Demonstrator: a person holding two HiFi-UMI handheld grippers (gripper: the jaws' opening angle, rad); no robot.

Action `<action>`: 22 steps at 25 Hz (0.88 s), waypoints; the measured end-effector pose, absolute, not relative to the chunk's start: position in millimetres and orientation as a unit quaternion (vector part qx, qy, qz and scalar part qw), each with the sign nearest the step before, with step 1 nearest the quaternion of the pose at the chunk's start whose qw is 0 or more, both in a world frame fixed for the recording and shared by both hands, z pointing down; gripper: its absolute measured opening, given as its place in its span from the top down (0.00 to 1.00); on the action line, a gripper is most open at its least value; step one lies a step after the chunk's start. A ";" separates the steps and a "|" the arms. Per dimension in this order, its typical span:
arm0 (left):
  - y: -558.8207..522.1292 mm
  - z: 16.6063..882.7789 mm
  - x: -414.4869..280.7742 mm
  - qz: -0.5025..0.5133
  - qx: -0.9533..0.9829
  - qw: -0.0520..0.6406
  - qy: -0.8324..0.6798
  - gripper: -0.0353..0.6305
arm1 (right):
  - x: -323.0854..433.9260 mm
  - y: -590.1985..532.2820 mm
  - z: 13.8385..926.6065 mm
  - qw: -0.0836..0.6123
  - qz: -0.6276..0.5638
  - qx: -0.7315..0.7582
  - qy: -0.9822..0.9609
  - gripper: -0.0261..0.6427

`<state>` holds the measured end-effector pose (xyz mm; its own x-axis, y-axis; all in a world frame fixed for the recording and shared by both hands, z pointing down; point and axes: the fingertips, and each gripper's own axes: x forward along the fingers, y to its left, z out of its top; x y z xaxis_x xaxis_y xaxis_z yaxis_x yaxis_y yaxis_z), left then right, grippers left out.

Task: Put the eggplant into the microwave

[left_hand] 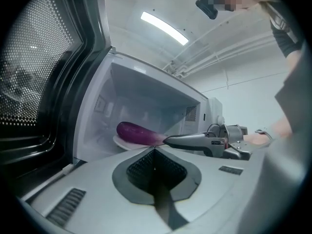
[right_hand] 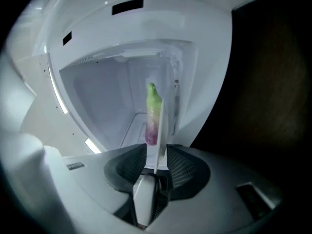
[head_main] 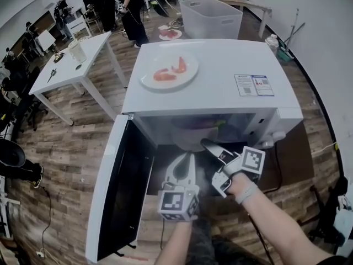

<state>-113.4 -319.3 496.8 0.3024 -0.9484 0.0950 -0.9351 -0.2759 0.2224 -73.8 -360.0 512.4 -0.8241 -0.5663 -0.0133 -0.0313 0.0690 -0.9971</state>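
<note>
The white microwave stands with its door swung out to the left. Inside, a purple eggplant with a green stem end lies on a white plate. My right gripper reaches level into the mouth of the cavity, rolled onto its side. Its jaws stand apart, and the plate's rim runs between them without being pressed. My left gripper hovers just outside the opening, to the right gripper's left, with its jaws closed on nothing.
A plate with red food rests on top of the microwave. The open door blocks the left side. A white table stands at the far left, a white bin behind the microwave, and people at the back.
</note>
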 end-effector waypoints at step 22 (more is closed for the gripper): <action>-337.1 495.0 -118.5 -0.033 0.792 0.123 -0.597 0.94 | -66.1 -349.2 508.2 0.047 -0.456 -0.275 0.845 0.96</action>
